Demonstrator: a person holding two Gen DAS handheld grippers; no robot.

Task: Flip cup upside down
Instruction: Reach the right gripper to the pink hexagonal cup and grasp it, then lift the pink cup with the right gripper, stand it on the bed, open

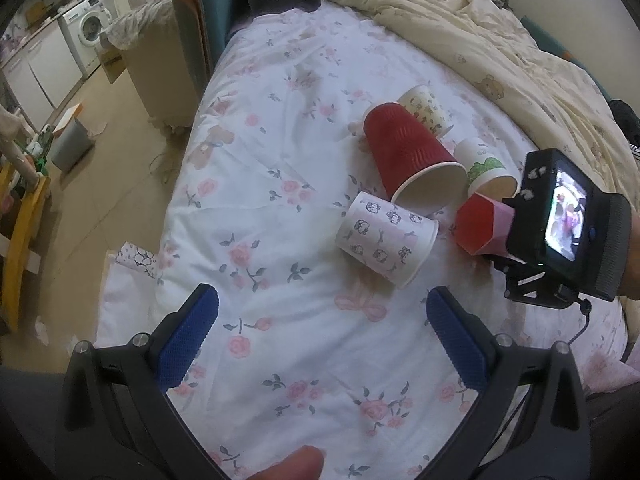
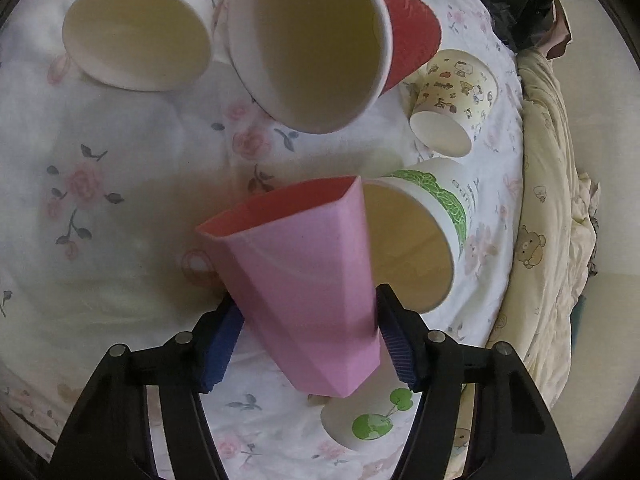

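Pink cup (image 2: 304,280) — base hidden, fingers (image 2: 394,344) clamped

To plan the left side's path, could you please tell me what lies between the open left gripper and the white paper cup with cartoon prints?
In the left wrist view, only bare floral bedsheet separates the left gripper from the white cartoon-print paper cup.
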